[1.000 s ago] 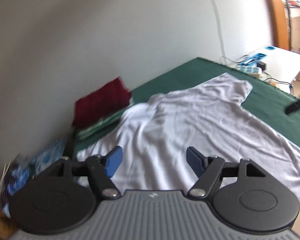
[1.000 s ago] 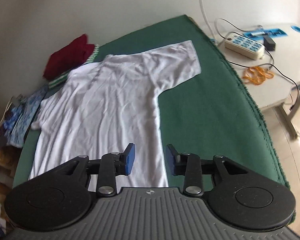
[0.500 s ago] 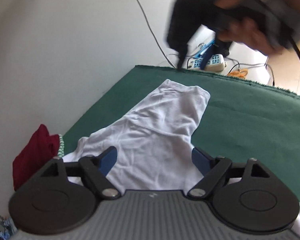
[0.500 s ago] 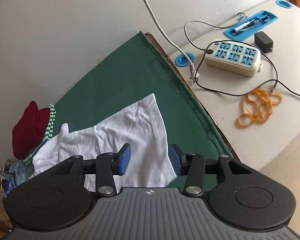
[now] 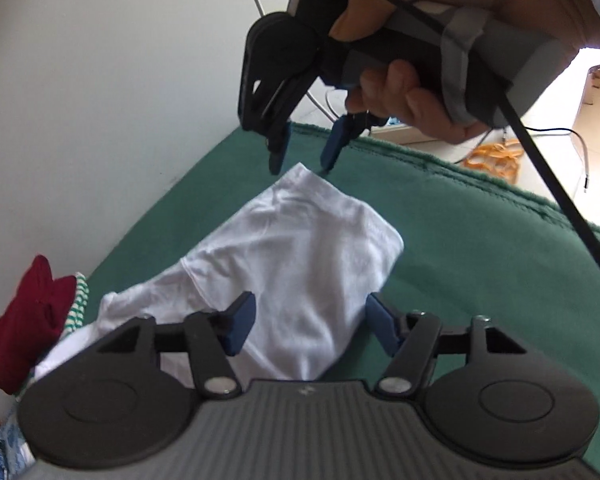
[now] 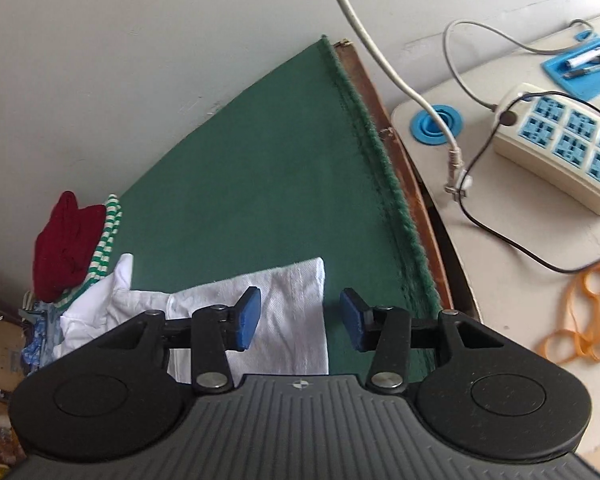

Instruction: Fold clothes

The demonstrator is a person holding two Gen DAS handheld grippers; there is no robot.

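A white T-shirt (image 5: 300, 264) lies spread on the green cloth-covered table (image 5: 480, 240); its sleeve (image 6: 296, 312) points toward the table's right edge. My left gripper (image 5: 310, 330) hovers open above the sleeve near the armpit, with nothing between its fingers. My right gripper (image 6: 298, 320) is open just above the sleeve's hem corner. In the left wrist view the right gripper (image 5: 302, 152) shows held in a person's hand (image 5: 400, 96), its blue fingertips pointing down at the far corner of the sleeve.
A dark red garment (image 6: 66, 240) on green-and-white striped cloth (image 6: 106, 236) sits by the wall at the left. Right of the table, a white desk (image 6: 500, 280) holds a power strip (image 6: 560, 140), cables and orange rubber bands (image 6: 580, 312).
Both grippers moved from over the shirt's body toward the right sleeve and dropped lower. The right gripper's jaws opened wider and it now appears in the left wrist view above the sleeve corner.
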